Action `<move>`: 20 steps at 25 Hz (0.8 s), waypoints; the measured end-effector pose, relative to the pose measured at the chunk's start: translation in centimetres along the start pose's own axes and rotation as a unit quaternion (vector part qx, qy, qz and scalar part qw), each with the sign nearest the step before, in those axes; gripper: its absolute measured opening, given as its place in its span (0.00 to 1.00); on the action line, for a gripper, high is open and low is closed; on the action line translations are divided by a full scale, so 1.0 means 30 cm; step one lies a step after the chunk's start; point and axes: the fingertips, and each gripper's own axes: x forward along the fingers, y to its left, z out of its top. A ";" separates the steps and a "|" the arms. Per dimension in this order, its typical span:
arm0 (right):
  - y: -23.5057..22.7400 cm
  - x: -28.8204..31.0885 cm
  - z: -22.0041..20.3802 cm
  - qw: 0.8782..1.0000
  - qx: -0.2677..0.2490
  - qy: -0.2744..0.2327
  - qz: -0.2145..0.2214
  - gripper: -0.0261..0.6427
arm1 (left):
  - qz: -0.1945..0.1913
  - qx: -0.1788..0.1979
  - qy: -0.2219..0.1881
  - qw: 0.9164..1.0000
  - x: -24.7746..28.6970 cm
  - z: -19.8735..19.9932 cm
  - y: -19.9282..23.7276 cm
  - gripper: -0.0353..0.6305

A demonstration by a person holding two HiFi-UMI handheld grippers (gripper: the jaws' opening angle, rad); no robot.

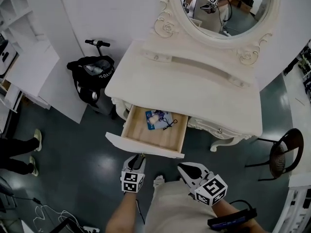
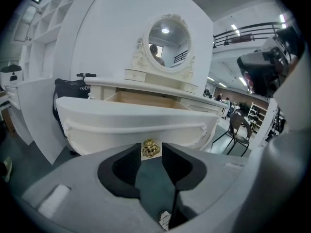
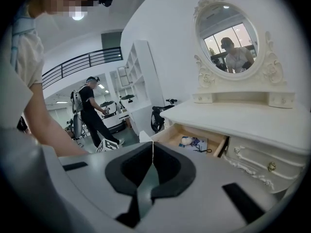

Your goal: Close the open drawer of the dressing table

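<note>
Jutting out of dressing table [image 1: 194,89], drawer [image 1: 146,147] front runs crosswise; left claw [image 2: 151,154] apart facing knob [image 2: 150,148]; right claw [image 3: 152,149] together.

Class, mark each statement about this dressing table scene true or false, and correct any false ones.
1. The drawer is pushed fully shut. False: it stands pulled out, with a packet lying inside.
2. The left tongs are open, and the drawer's gold knob shows in line between their jaws. True.
3. The right tongs are open wide. False: their jaws are together with nothing held.
4. In the head view, a chair stands to the right of the dressing table. True.
5. The mirror is square. False: it is rounded, in a carved frame.
</note>
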 end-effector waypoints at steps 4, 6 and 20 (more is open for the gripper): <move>-0.011 0.001 -0.018 1.000 0.004 0.002 -0.005 0.06 | 0.003 0.000 -0.003 1.000 0.018 -0.005 0.002 0.23; -0.016 -0.002 -0.022 1.000 0.007 0.003 -0.008 0.06 | 0.005 -0.001 -0.003 1.000 0.025 -0.002 0.002 0.23; -0.063 0.010 -0.004 0.999 0.028 0.001 -0.030 0.06 | 0.002 0.003 0.013 1.000 0.079 0.043 0.030 0.23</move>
